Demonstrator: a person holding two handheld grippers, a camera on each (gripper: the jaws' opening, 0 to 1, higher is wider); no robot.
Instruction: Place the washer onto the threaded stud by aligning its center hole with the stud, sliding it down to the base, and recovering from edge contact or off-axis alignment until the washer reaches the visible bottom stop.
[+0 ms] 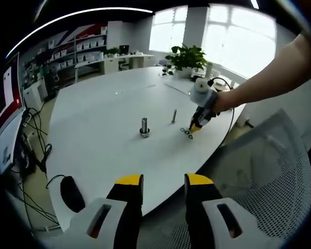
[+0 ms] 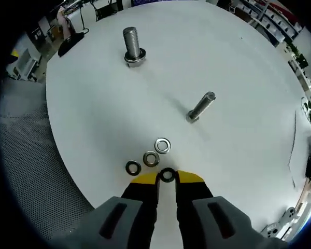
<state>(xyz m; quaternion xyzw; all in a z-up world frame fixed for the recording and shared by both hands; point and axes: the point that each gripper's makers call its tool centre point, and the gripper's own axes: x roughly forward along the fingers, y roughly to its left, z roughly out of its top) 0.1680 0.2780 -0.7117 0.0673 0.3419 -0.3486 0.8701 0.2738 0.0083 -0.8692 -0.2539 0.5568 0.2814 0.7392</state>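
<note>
1. Right gripper view: a washer [image 2: 167, 175] is seen flat on the white table [image 2: 238, 62], right at the yellow tips of the right gripper [image 2: 167, 179], its ring sitting in the narrow gap between the two jaws. The jaws are nearly together around it; whether it is truly pinched or only bracketed cannot be told.
2. It is judged to be thin, rigid metal: light, hard and slick, and easily skated across the smooth top. A hold across the outer rim is called for, with the centre hole left free for the stud.
3. Just beyond it, three more washers [image 2: 149, 158] are laid in a short diagonal row, close to one another.
4. Further out, a slim threaded stud [image 2: 200, 107] is standing on the table, and well apart to its left a thicker bolt [image 2: 132, 45] is standing on its base.
5. In the left gripper view, the left gripper [image 1: 163, 181] is held off the near table edge, jaws parted with nothing between them, above a mesh chair [image 1: 269, 171].
6. There too, the right gripper is seen lowered onto the washers beside the stud, held by a person's arm [image 1: 272, 78].
</note>
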